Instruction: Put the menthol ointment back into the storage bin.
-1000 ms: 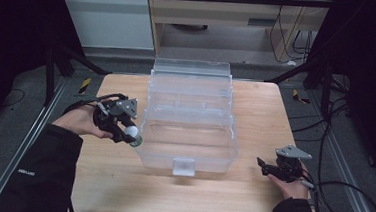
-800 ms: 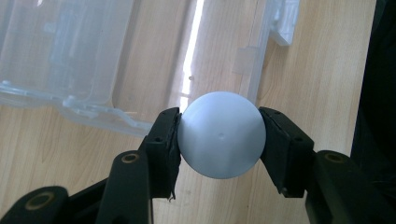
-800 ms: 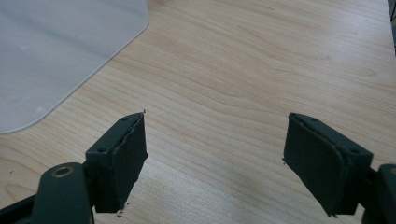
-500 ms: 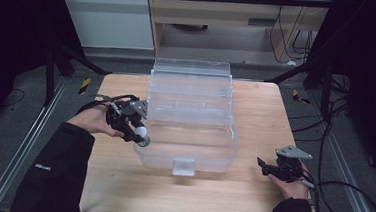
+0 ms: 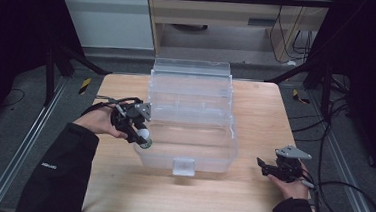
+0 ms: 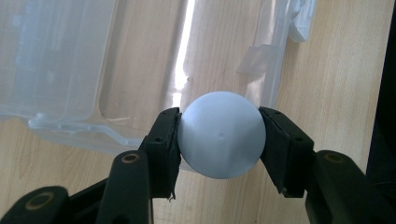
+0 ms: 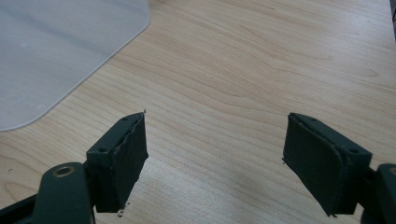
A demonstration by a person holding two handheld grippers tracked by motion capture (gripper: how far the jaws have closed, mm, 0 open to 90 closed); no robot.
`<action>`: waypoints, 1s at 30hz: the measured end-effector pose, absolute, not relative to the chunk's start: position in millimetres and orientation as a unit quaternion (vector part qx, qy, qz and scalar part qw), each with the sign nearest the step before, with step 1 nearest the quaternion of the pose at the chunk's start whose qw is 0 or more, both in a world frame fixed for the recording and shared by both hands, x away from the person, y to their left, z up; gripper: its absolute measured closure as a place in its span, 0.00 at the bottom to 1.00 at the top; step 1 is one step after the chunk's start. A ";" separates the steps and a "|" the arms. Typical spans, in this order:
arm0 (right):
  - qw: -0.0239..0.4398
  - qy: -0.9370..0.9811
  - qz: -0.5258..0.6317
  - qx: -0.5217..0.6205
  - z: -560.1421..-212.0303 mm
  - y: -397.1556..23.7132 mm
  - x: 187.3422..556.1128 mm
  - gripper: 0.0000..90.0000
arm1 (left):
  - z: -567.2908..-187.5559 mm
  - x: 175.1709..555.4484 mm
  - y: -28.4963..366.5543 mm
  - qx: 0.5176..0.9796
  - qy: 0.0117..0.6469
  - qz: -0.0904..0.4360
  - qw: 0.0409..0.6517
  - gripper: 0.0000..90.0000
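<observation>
Ball [image 6: 221,135], smooth, matte and pale blue-white, is sitting squeezed between the two black pads of the left gripper [image 5: 142,138], each flat pad pressing on one side of its round body so that the jaws are standing about a ball's width apart. Just beyond those fingertips the clear plastic box [image 5: 190,117] is lying open on the pale wooden table [image 5: 256,98], its glossy walls and rounded corners catching the light; in the high view the ball is hanging right at the box's near left edge. A white latch tab [image 5: 183,166] is showing on the front wall.

Across the box, the right gripper [image 5: 266,166] is resting low over the bare wood grain, its jaws gaping wide with nothing between the rectangular rubbery fingers [image 7: 121,158]. Off past its left finger a frosted, round-cornered piece of the box is lying flat.
</observation>
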State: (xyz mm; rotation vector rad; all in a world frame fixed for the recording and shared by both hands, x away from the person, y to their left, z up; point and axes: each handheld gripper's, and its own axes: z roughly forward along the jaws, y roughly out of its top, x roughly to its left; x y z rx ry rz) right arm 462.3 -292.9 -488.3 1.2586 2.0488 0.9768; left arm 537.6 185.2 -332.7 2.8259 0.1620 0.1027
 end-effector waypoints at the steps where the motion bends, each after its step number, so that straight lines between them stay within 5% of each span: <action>1: 0.270 0.760 0.363 0.467 -488.2 -293.0 462.2 0.24 | -335.8 538.4 185.0 0.986 0.057 0.033 0.154 0.56; 30: 0.268 0.763 0.361 0.465 -489.5 -292.0 462.3 0.24 | -367.8 546.6 185.4 0.988 0.066 0.022 0.141 0.56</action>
